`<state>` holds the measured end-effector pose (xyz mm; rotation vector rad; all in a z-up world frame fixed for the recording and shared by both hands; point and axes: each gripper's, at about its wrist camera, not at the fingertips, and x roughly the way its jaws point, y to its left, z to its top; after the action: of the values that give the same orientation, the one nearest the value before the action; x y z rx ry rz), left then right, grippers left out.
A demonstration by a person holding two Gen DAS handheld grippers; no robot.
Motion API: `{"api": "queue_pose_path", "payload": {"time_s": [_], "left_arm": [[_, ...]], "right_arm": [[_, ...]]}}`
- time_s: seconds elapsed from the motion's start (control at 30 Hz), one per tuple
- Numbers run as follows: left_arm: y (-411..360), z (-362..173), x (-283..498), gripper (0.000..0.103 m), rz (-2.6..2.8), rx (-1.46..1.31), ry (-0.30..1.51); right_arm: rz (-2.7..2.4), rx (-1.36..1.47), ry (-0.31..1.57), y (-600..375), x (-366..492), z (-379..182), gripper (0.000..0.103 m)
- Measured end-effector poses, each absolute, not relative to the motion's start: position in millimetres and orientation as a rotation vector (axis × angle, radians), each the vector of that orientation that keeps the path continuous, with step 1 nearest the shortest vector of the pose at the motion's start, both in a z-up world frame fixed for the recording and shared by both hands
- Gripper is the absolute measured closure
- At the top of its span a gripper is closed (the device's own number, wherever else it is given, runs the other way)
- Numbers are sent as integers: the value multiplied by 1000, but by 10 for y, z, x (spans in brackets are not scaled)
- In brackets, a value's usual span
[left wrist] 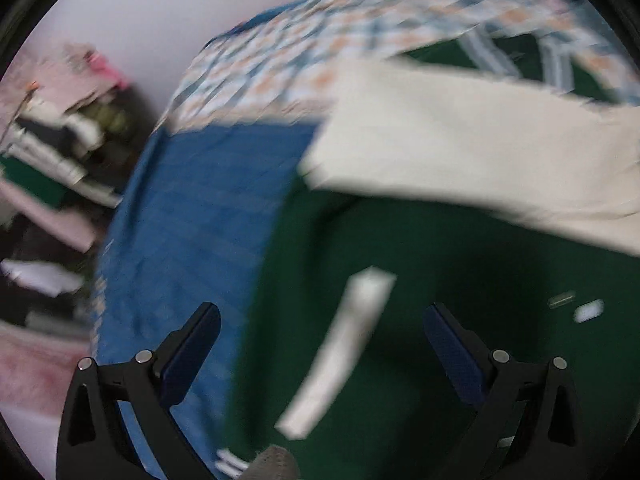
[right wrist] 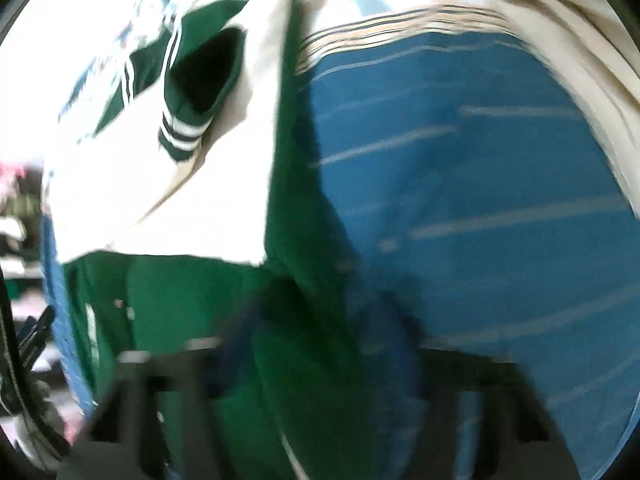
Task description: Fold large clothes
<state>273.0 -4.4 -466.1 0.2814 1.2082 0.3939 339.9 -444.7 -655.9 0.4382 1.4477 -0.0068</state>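
A large green jacket (left wrist: 440, 320) with cream sleeves (left wrist: 480, 148) lies spread on a bed. My left gripper (left wrist: 320, 340) hovers over the green body, open and with nothing held; a white strip (left wrist: 340, 352) on the jacket shows between its fingers. In the right wrist view the jacket (right wrist: 192, 300) shows a cream sleeve (right wrist: 140, 200) and a green-and-white striped cuff (right wrist: 180, 132). My right gripper (right wrist: 320, 352) is smeared by blur at the bottom, with a green fabric edge between its fingers; how the jaws stand is unclear.
A blue striped bedsheet (left wrist: 192, 240) lies under the jacket, also seen as the bedsheet (right wrist: 480, 200) on the right. A checked quilt (left wrist: 340, 40) lies at the bed's far end. Cluttered shelves (left wrist: 60, 140) stand beyond the bed's left edge.
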Motion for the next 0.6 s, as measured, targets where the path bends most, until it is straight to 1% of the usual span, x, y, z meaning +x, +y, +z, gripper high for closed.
{"api": "queue_pose_path", "payload": {"time_s": [0.07, 0.13, 0.2, 0.27, 0.33, 0.37, 0.4, 0.5, 0.6], "left_arm": [[235, -4775, 2654, 0, 464, 271, 1234], [383, -4810, 2579, 0, 491, 255, 1245], [463, -4841, 2513, 0, 501, 247, 1246], [504, -4884, 2439, 0, 499, 232, 1269], [524, -4875, 2324, 0, 487, 211, 1287], [547, -4845, 2252, 0, 488, 212, 1287], [572, -4826, 2165, 0, 488, 212, 1290], [681, -4839, 1980, 0, 493, 213, 1318], [807, -4915, 1779, 0, 508, 203, 1368]], "right_arm": [[-7, 381, 1449, -4394, 3523, -6602, 96], [-74, 401, 1414, -4522, 3557, -6572, 97], [-190, 520, 1401, -4837, 3506, -6643, 97], [-207, 635, 1427, -4962, 3453, -6770, 96], [-213, 578, 1455, -4871, 3447, -6694, 87], [-247, 542, 1472, -4827, 3419, -6618, 74], [-301, 506, 1485, -4759, 3349, -6483, 66], [-262, 592, 1425, -4499, 3052, -6090, 65], [-48, 771, 1480, -3897, 2774, -6063, 64]]}}
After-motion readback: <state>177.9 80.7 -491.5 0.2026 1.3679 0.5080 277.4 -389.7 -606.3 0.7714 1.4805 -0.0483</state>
